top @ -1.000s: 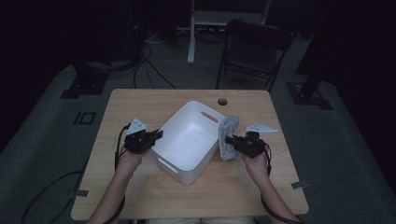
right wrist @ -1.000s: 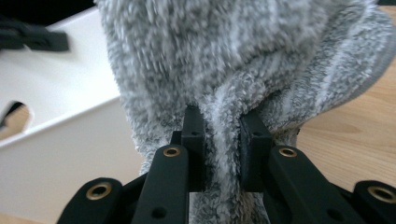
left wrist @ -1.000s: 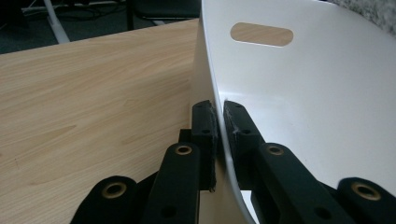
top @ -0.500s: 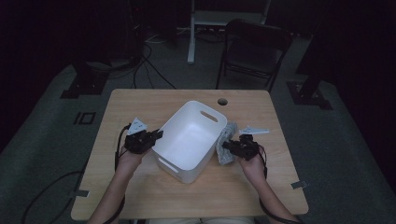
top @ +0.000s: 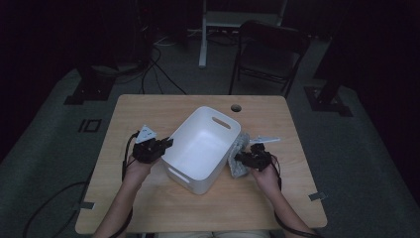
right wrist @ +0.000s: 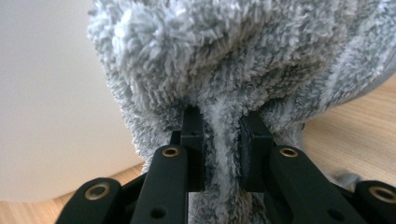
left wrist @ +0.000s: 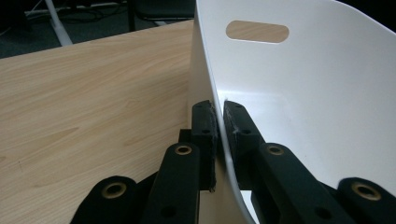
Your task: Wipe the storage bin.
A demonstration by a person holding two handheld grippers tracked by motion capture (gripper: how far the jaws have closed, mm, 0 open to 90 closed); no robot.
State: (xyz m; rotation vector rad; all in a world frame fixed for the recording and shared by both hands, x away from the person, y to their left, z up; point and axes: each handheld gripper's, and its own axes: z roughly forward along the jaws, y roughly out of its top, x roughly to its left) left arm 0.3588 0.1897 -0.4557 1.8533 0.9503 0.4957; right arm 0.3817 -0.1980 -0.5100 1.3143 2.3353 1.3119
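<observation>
Dim lab — bare table [top: 148, 208], floor cables [top: 163, 74], stands [top: 89, 84].

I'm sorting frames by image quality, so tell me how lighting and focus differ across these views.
High view: dim, the room around the table nearly black, the white bin brightest. Left gripper view: evenly lit, soft glare on the bin wall, the left claw slightly soft. Right gripper view: grey towel sharp at the right claw, fuzzier towards the top.

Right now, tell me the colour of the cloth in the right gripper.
Grey, with a fluffy pile: the cloth shows best in the right gripper view.
</observation>
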